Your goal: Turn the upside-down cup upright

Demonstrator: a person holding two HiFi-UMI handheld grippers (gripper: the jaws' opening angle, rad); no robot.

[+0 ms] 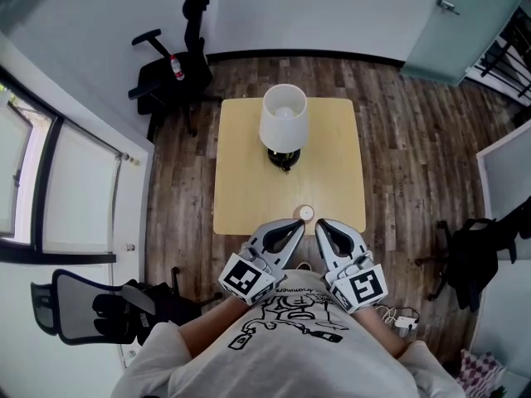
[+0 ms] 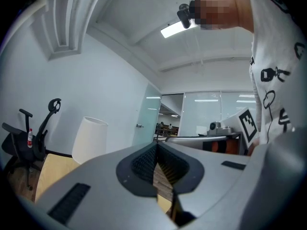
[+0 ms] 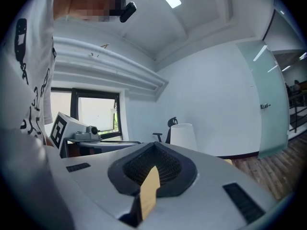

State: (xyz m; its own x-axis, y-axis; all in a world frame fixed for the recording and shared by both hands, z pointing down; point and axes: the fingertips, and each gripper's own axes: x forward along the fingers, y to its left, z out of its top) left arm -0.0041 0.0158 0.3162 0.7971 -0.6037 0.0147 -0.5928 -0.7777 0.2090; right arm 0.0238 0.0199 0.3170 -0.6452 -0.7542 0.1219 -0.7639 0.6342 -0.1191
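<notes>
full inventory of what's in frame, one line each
table: one, light wood, mid-floor
lamp: one, white shade, black base, on the table
cup: one, small, pale, at the table's near edge
office chairs: three, black; far left, near left, right
bottle: one, red and white, on the far-left chair
door: one, frosted glass, far right
shirt: one, white, black print
left tongs: grey, shut, empty, beside the cup
right tongs: grey, shut, empty, beside the cup
</notes>
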